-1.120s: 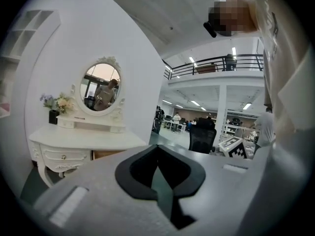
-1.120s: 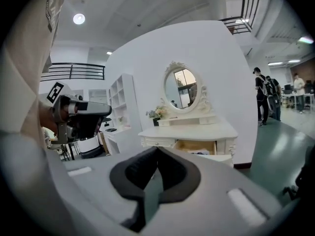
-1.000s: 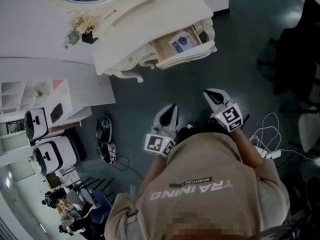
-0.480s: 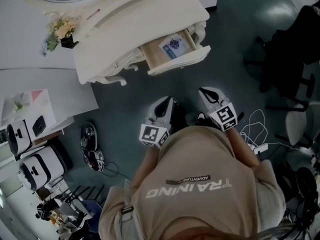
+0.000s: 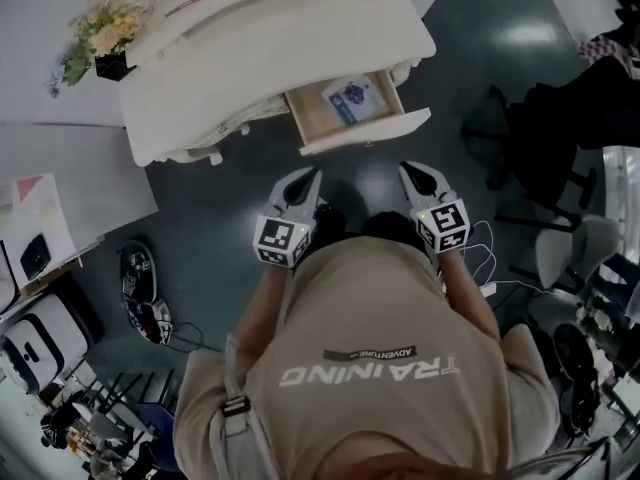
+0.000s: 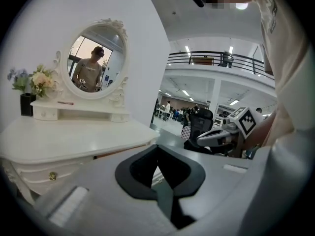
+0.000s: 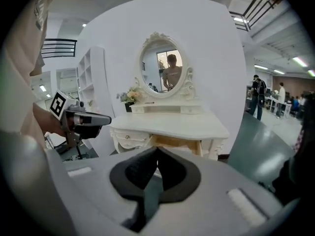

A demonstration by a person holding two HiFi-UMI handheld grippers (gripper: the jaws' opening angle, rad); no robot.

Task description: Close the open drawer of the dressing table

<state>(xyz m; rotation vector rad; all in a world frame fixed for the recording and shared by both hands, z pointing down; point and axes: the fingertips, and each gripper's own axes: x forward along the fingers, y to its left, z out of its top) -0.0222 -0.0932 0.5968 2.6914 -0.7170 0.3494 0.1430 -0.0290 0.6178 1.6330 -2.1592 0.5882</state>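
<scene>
**A:** Where is the drawer?

**B:** The drawer [image 5: 352, 108] stands pulled out of the front of the dressing table [image 5: 270, 48], at the right end as the person faces it. Its white front panel is toward the person. The wooden inside is open to view, and a white card with blue print [image 5: 352, 98] lies in it.

**A:** And on the surface above it?

**B:** The white surface [image 5: 200, 88] is mostly bare. A dark vase of flowers [image 5: 95, 38] stands at its far left corner, and an oval mirror [image 7: 166, 73] rises at the back.

**A:** What about the two tools?

**B:** The left hand-held gripper [image 5: 303, 183] and the right hand-held gripper [image 5: 415, 176] are both held in front of the person's chest, over the dark floor [image 5: 230, 198]. They point toward the drawer front and are apart from it, touching nothing. The drawer lies roughly between the lines of the two.

**A:** Are the jaws wide or narrow?

**B:** Narrow. In the left gripper view, the dark pads of the left hand-held gripper [image 6: 158, 151] come together at their tips with nothing between them. The right gripper view shows the same for the right hand-held gripper [image 7: 157, 154], with the drawer [image 7: 182, 144] showing just beyond under the surface.

**A:** Anything else nearby?

**B:** A dark chair [image 5: 560, 118] stands off to the right, and white cables [image 5: 490, 268] lie on the floor beside the person's right arm.
</scene>
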